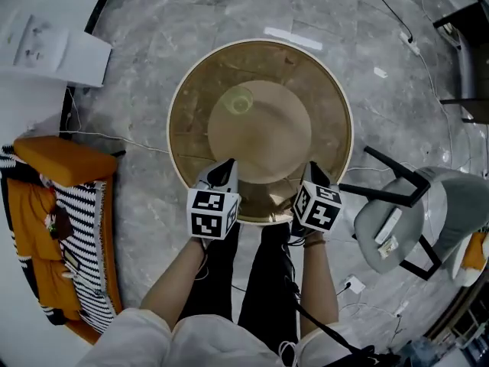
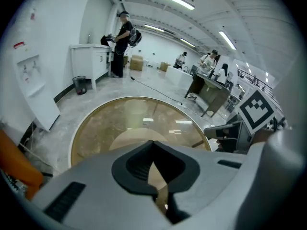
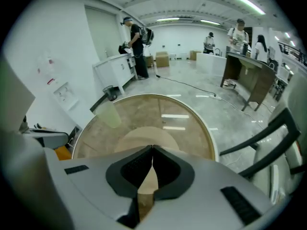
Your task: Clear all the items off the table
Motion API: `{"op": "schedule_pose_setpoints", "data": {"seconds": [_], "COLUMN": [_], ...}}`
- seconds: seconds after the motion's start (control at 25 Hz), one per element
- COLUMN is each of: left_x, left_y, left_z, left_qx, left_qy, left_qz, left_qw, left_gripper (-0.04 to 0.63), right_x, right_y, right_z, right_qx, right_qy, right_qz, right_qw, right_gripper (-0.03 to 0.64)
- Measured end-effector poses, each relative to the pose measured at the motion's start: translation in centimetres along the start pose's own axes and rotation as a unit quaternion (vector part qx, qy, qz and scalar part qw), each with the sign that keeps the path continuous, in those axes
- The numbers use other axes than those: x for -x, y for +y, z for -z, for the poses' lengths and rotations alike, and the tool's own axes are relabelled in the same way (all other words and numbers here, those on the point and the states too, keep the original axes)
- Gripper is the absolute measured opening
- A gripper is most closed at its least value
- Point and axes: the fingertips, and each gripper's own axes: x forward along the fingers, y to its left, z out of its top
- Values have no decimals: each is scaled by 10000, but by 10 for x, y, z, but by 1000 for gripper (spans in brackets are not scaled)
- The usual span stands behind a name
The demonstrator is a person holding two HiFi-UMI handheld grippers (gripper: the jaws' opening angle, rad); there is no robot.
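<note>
A pale green translucent cup (image 1: 239,100) stands upright on the round glass table (image 1: 183,90), left of its middle and on the far half. It also shows as a faint cup (image 2: 135,111) in the left gripper view and a cup (image 3: 110,115) at the table's left in the right gripper view. My left gripper (image 1: 227,163) and right gripper (image 1: 313,167) hover side by side over the table's near edge, well short of the cup. Both point across the table. The left gripper (image 2: 153,142) has its jaws closed tip to tip with nothing between them, and so does the right gripper (image 3: 152,147).
A grey chair (image 1: 412,220) with black legs stands close to the table's right side. An orange and striped couch (image 1: 61,205) lies at the left, a white box (image 1: 53,48) at the far left. Cables run over the marble floor. People stand at far counters.
</note>
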Motion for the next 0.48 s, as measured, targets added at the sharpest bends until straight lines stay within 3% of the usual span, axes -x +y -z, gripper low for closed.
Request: {"op": "schedule_pose_setpoints", "data": {"seconds": [0.2, 0.4, 0.48], "left_x": [21, 27, 26], "left_y": [70, 102, 113], "left_z": [11, 23, 27], "left_qx": [526, 929, 1000], "left_qy": [-116, -175, -157], "left_qz": [-375, -588, -627], "left_qw": [9978, 9938, 9929], "left_gripper": [8, 8, 8], "right_x": [-28, -48, -56], "right_y": [75, 112, 125], "right_z": [-28, -48, -54], "right_qx": [471, 887, 898], "right_qy": [-24, -31, -48], "right_qz": [-367, -687, -832], "right_qw": [9982, 9937, 9925], "right_gripper": [26, 30, 84]}}
